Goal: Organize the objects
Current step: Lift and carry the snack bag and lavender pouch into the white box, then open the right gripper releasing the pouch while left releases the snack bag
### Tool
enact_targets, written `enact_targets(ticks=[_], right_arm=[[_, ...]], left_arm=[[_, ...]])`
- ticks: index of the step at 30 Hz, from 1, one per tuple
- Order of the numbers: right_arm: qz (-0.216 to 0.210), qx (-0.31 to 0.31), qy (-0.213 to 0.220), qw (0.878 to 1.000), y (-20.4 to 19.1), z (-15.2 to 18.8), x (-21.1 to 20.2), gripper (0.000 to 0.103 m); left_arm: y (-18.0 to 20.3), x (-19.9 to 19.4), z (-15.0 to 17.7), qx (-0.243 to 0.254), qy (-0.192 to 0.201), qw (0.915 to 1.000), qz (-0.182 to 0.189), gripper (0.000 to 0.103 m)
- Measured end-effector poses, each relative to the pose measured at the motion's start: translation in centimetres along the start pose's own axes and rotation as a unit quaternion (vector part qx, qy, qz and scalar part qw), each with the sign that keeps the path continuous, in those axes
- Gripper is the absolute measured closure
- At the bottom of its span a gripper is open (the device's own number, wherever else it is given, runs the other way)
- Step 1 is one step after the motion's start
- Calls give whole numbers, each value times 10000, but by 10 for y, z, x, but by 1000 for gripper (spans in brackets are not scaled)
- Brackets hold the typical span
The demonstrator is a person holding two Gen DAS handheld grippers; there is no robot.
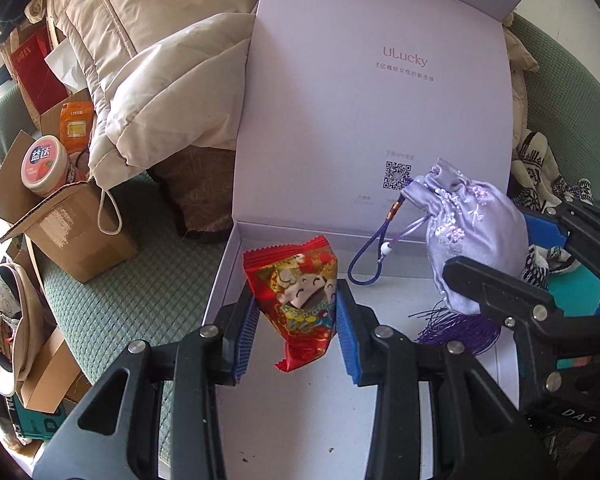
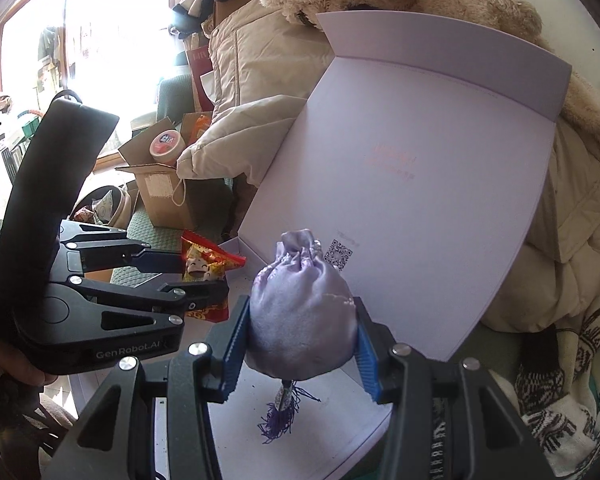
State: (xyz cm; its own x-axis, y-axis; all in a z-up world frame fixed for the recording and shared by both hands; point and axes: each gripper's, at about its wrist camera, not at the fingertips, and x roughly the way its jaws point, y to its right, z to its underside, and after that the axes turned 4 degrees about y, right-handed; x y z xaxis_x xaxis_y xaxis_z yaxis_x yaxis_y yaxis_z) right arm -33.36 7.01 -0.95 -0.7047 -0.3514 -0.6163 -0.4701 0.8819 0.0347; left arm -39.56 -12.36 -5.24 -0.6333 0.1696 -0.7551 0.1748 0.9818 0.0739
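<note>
Glossy foil snack packet (image 1: 296, 300), satin cloth pouch (image 2: 302, 320), matt paperboard box (image 1: 340, 120)

Box lid (image 1: 380, 120), inner face: "uLucky" printed near its top edge, one line of small Chinese characters beneath, too fine to read reliably. QR code (image 1: 397, 175) near the lid's bottom edge; caption above it illegible.

Left gripper (image 2: 204, 276) body: "GenRobot.AI".

Round tub (image 1: 44, 164) in cardboard carton (image 1: 72, 236): lid reads "益达".

Red-and-gold cartoon-printed snack packet (image 1: 298, 300); lilac embroidered pouch (image 1: 466, 232); pale lavender box (image 1: 340, 120)
</note>
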Motion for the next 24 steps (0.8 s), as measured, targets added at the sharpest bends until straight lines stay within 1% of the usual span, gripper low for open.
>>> enact_targets(ticks=[6, 8, 15, 19, 20, 21, 22, 23, 24], right_arm=[[11, 47, -152, 9999, 4, 5, 16, 55], [2, 64, -187, 9998, 5, 6, 20, 55], [-18, 86, -326, 9994, 5, 10, 29, 54], [33, 101, -394, 9992, 6, 9, 31, 53], [55, 98, -395, 9992, 6, 9, 30, 52], [89, 94, -403, 9991, 6, 9, 30, 49], [142, 88, -412, 9990, 6, 9, 30, 44], [177, 93, -404, 9990, 7, 9, 29, 43], [174, 108, -399, 9990, 7, 9, 28, 43]], left_arm=[[-3, 22, 1, 12, -168, 9999, 0, 68], [-4, 27, 2, 28, -192, 9998, -33, 68], [-7, 42, 5, -9, -269, 9996, 22, 68], [-10, 44, 6, -62, -247, 9996, -83, 67], [-10, 45, 6, -55, -254, 9996, -147, 61], [-10, 45, 6, -51, -266, 9995, -181, 53], [-11, 45, 6, -58, -257, 9995, -195, 50], [-11, 44, 6, -62, -226, 9995, -201, 47], [-12, 42, 7, -61, -200, 9995, -215, 46]])
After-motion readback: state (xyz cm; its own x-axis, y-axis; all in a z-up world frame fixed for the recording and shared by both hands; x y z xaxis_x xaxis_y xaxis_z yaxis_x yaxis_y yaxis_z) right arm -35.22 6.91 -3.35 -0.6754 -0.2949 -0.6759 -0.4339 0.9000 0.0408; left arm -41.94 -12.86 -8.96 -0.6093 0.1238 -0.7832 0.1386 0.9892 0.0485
